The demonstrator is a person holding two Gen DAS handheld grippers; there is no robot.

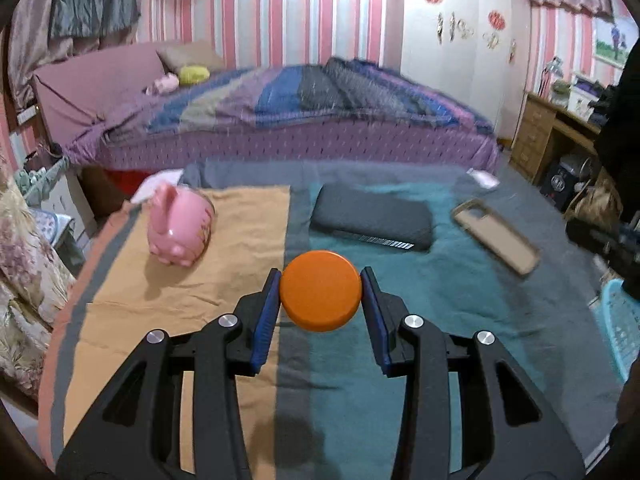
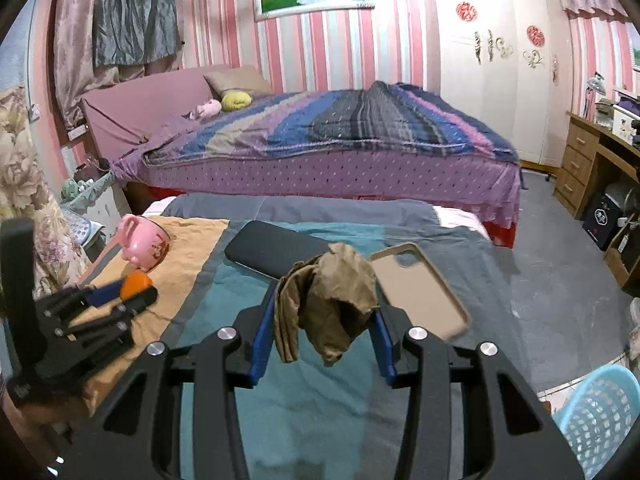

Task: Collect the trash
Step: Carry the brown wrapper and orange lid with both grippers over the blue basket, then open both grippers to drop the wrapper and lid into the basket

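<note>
A round orange cap (image 1: 320,296) is clamped between the blue pads of my left gripper (image 1: 321,273), lifted above the teal and orange cloth (image 1: 460,300). In the right wrist view that left gripper (image 2: 134,294) shows at the left with the orange cap (image 2: 135,282) in it. My right gripper (image 2: 324,304) is shut on a crumpled brown paper (image 2: 336,292), which droops over its fingers above the same cloth.
A pink piggy bank (image 1: 180,228), a dark flat case (image 1: 372,216) and a beige phone case (image 1: 496,236) lie on the cloth. A light blue plastic basket (image 2: 596,412) stands on the floor at the right. Behind are a big bed (image 2: 320,140) and a wooden desk (image 2: 592,160).
</note>
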